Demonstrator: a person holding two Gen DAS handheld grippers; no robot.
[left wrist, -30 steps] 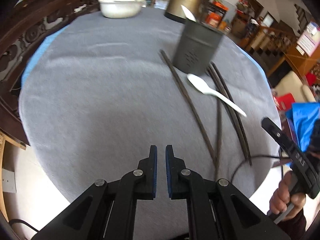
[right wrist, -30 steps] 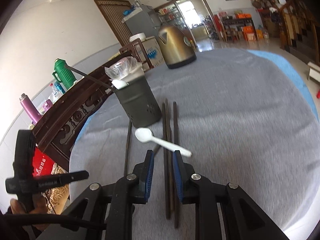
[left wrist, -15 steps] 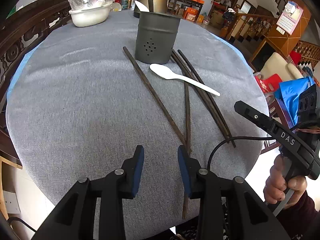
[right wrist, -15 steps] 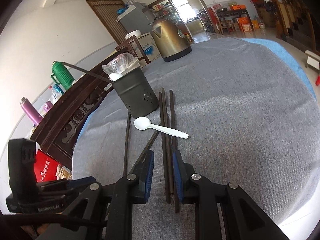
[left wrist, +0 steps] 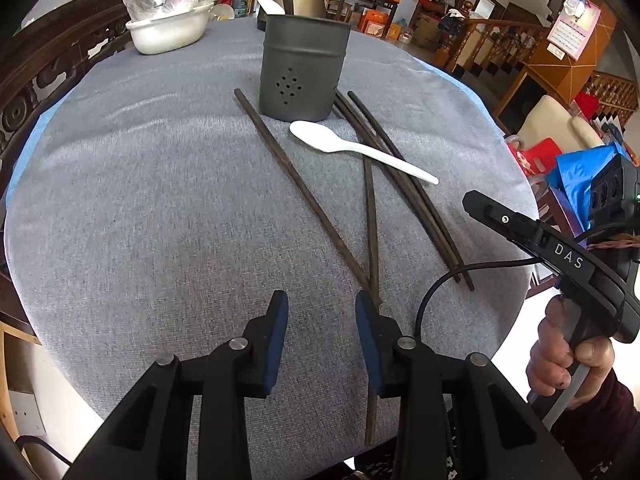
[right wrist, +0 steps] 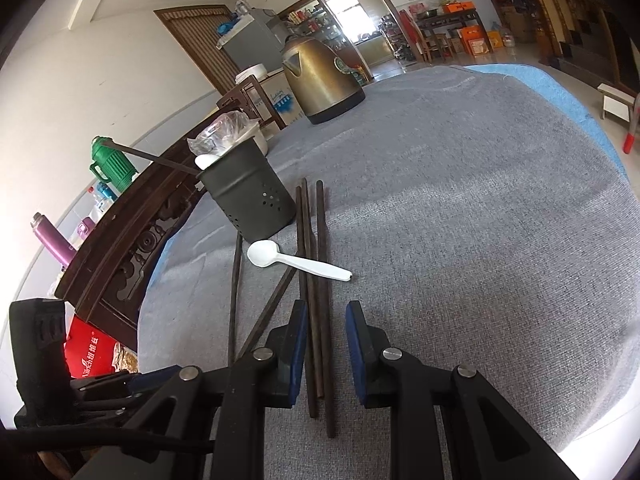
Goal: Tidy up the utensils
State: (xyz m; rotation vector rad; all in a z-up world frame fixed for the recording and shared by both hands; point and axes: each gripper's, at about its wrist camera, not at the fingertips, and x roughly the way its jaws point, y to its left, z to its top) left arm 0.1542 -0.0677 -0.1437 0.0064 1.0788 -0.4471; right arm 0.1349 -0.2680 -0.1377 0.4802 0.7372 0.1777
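Covering the round table is a grey cloth (left wrist: pixel 140 208). A white bowl (left wrist: pixel 168 34) wrapped in plastic sits upper left in the left view, and a brass kettle (right wrist: pixel 320 78) stands at upper centre of the right view. Centre top, a dark holder (left wrist: pixel 300 70) contains one white spoon (left wrist: pixel 269 3) and a chopstick leaning out. A second white spoon (left wrist: pixel 356 148) lies across loose chopsticks (left wrist: pixel 404 188), bowl toward the holder. Chopsticks run lengthwise from holder toward lower frame. The left gripper (left wrist: pixel 322 312) has just been opening, nothing between its jaws. The right gripper (right wrist: pixel 327 320) straddles three chopsticks (right wrist: pixel 314 264), jaws parted, not pressing.
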